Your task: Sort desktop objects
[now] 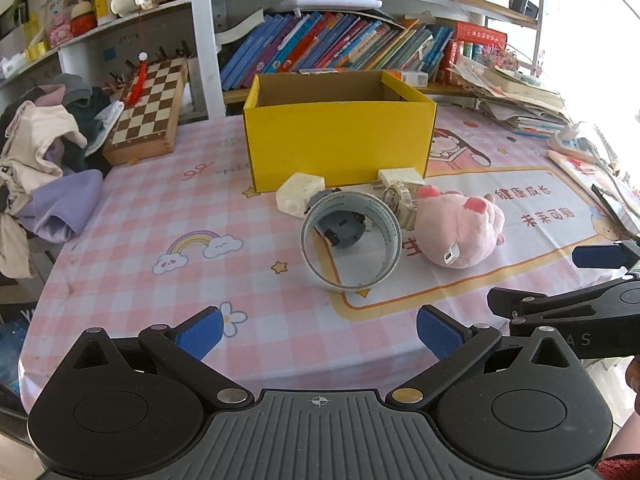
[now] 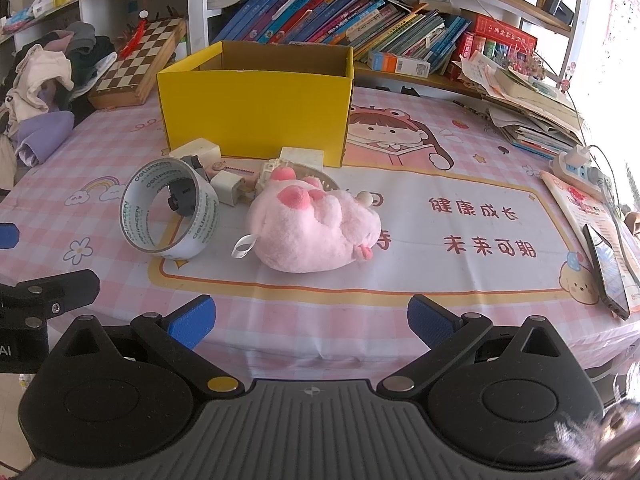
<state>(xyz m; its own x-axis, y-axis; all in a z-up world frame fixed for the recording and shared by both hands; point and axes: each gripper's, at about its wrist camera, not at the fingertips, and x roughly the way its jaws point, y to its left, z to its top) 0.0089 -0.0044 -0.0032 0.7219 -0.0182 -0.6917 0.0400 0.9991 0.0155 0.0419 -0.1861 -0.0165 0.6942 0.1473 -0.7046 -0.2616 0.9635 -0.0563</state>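
A yellow open box (image 1: 338,142) (image 2: 256,114) stands mid-table. In front of it lie a clear tape roll (image 1: 351,240) (image 2: 170,214) standing on edge, a grey motor-like part (image 1: 340,230) behind it, white chargers (image 1: 300,194) (image 2: 230,188), a watch (image 1: 400,200) and a pink plush toy (image 1: 460,230) (image 2: 312,228). My left gripper (image 1: 320,332) is open and empty, short of the tape roll. My right gripper (image 2: 312,320) is open and empty, short of the plush toy; it also shows at the right in the left wrist view (image 1: 560,304).
A chessboard box (image 1: 148,110) and a pile of clothes (image 1: 44,160) lie at the left. Books (image 2: 340,20) fill the shelf behind. Stacked papers (image 2: 528,108), a power strip (image 2: 580,164) and a phone (image 2: 608,272) lie at the right.
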